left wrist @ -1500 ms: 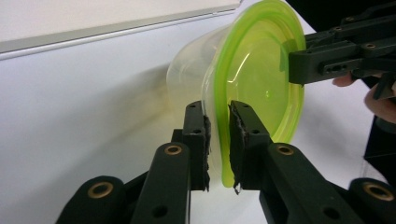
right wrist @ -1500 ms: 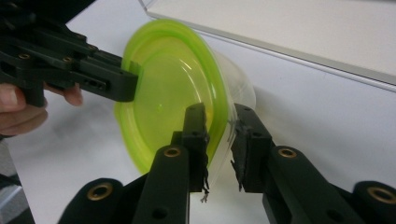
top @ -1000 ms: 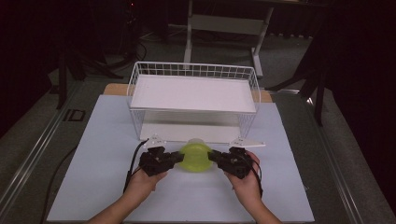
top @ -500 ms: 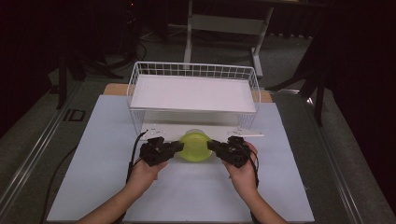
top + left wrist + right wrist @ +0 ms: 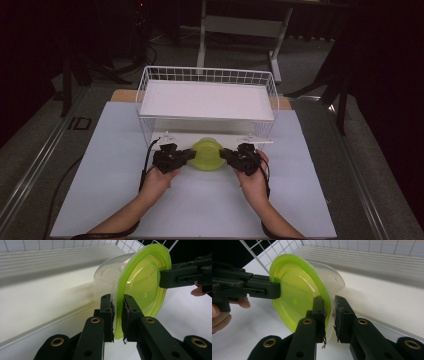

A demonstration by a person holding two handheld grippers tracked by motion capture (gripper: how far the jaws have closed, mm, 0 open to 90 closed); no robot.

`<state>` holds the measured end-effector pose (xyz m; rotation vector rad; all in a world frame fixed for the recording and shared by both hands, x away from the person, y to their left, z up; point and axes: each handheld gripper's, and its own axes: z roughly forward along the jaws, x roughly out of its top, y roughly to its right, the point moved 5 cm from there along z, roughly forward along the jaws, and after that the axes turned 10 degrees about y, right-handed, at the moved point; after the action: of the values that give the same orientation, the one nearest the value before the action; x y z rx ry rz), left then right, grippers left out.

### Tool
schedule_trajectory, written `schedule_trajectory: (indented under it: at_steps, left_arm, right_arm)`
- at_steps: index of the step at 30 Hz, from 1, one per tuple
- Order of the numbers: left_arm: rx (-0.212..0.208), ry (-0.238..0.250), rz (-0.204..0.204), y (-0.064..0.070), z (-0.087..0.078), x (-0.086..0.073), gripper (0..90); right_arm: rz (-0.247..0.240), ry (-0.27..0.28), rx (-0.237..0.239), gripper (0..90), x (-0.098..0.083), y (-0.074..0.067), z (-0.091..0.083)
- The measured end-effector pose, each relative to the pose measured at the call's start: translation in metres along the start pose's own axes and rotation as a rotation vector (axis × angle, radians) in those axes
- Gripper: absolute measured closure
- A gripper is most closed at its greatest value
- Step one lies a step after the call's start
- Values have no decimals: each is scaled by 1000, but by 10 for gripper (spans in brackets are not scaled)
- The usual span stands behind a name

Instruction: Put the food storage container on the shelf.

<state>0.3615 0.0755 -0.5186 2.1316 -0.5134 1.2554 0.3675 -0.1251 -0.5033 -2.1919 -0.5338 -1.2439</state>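
The wire rack [image 5: 207, 100] stands on the worktop [image 5: 100, 190]. The lidded container [image 5: 206, 154] lies on its side at the rack's lower shelf [image 5: 165, 137], axis level, clear base pointing into the rack, green lid [image 5: 142, 287] facing the person. The left tool [image 5: 186, 156] and right tool [image 5: 225, 154] each pinch the lid rim from opposite sides, jaws narrow.

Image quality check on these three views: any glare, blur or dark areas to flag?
High view: white mat evenly lit, surroundings nearly black, wire rack sharp. Left gripper view: green lid sharp with small highlights, shelf edge behind it soft, near links slightly blurred. Right gripper view: clear container legible, white shelf bright and nearly featureless.
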Motion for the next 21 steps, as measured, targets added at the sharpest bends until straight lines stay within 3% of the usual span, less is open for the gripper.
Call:
schedule_trajectory:
  at_steps: [8,17,21]
  left_arm:
    - [16,-5,-8,-7,7,-1,811]
    - [5,-8,-34,-14,19,0,811]
    - [5,4,-15,-14,21,4,807]
  right_arm:
    - [5,-1,-13,797,-1,5,10]
    - [-15,10,-57,785,-3,14,20]
    - [-10,17,-61,777,-1,16,22]
